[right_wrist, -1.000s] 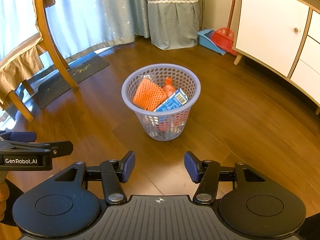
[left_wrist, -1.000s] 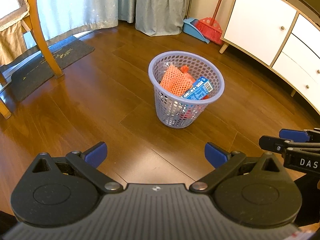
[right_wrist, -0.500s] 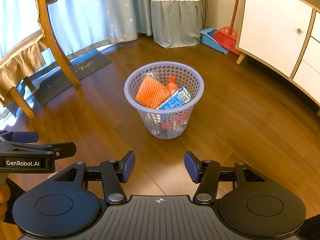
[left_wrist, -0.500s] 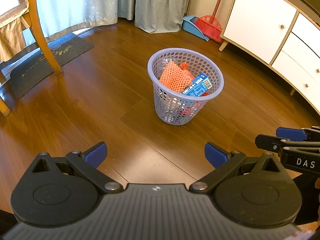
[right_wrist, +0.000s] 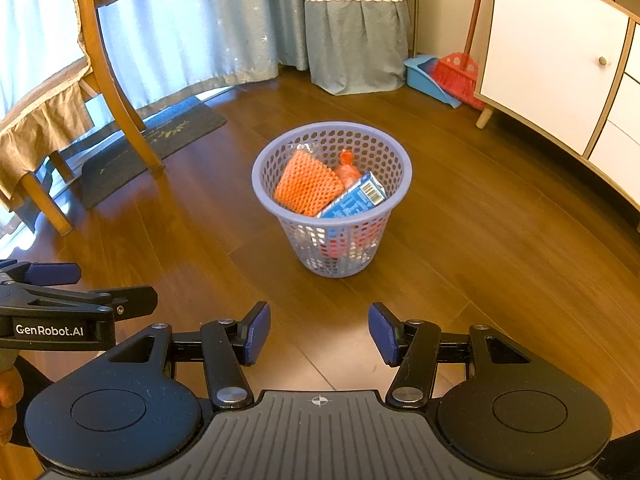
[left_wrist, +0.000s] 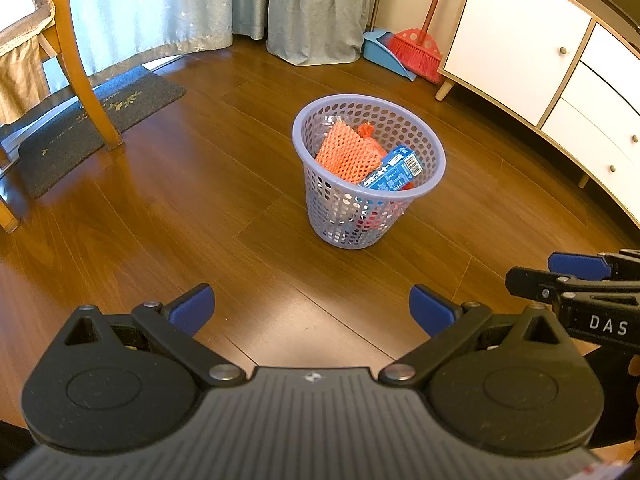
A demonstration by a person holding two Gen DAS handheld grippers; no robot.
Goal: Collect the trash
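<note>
A lilac perforated waste basket (left_wrist: 352, 216) (right_wrist: 340, 248) stands on the wooden floor ahead of both grippers. Inside it lie an orange foam net (left_wrist: 346, 156) (right_wrist: 306, 186), a blue carton with a barcode (left_wrist: 394, 170) (right_wrist: 354, 200) and an orange wrapper (right_wrist: 347, 170). My left gripper (left_wrist: 312, 312) is open and empty, well short of the basket. My right gripper (right_wrist: 319, 334) is open too, with nothing between its blue pads. Each gripper shows at the edge of the other's view.
A wooden chair (right_wrist: 116, 92) and a dark doormat (left_wrist: 80, 132) are at the left by the curtains (right_wrist: 192, 28). A white cabinet (left_wrist: 540, 60) runs along the right. A red broom (left_wrist: 416, 50) and blue dustpan (right_wrist: 428, 78) lean in the back corner.
Both grippers have drawn back and up a little, so the basket looks slightly farther away. Jaws stay open; the trash in the basket has not moved.
</note>
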